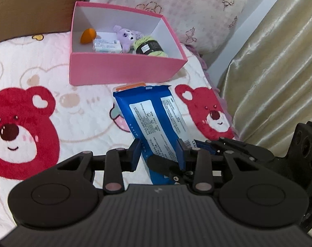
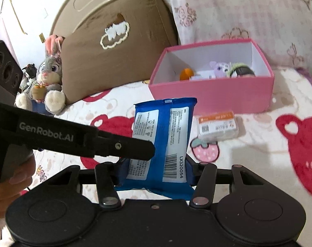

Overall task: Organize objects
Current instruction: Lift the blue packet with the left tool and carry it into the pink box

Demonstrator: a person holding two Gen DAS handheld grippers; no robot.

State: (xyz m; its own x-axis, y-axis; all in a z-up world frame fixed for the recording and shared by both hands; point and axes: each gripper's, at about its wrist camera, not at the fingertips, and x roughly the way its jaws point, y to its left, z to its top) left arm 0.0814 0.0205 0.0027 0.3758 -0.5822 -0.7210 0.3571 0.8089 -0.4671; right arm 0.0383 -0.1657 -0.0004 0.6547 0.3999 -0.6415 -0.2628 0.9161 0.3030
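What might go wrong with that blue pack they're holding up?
The left gripper and right gripper pinch the soft pack only at its lower end; it may sag or slip. The box already holds a plush and yarn, so the long pack might not lie flat.

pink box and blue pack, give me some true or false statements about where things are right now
1. The pink box has no lid on it. True.
2. The blue pack lies flat inside the box. False: it is held up above the blanket, in front of the box.
3. Both grippers grip the blue pack. True: the left gripper and the right gripper each have fingers on it.
4. The box is empty. False: an orange item, a purple plush toy and green yarn are in it.
5. A small orange-and-white packet lies on the blanket outside the box. True.
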